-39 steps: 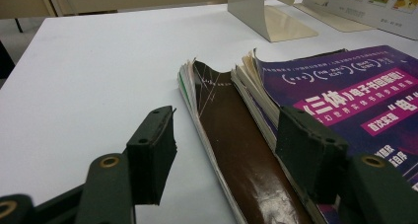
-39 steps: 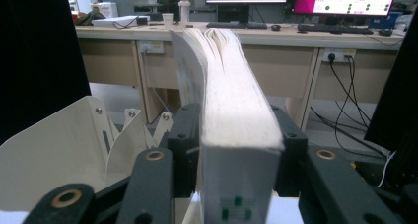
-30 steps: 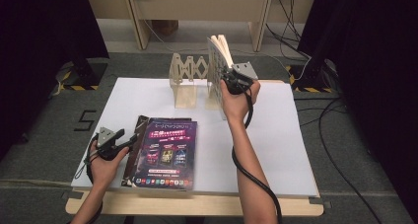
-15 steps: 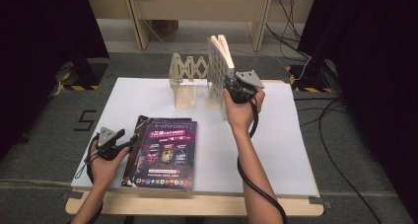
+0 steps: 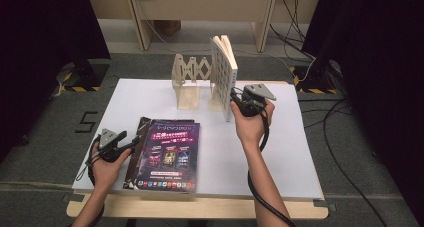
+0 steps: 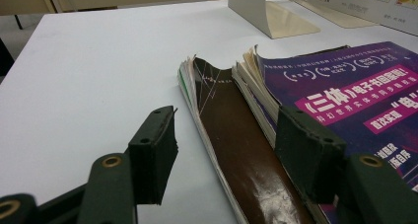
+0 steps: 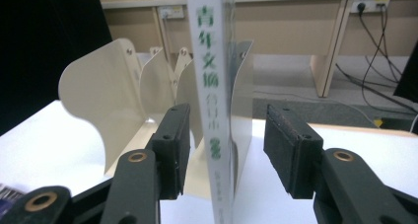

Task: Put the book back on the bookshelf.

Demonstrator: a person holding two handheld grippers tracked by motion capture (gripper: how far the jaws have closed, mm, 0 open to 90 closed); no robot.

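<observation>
One thin white book (image 7: 214, 110), green-lettered spine, stands upright between the right tongs (image 7: 226, 145), just opened, touching neither pad.

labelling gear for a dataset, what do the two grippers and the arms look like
Both are black handheld units. The left gripper and right gripper each carry a grey three-cornered plate on top and trail a black cable. Up close, the jaws are matte black blocks with flat pads on black arms with brass-coloured rivets. The forearms are bare, no sleeves in sight.

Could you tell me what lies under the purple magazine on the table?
Under the purple magazine lies a brown-covered one, its left edge sticking out. Anything further beneath is covered.
</observation>
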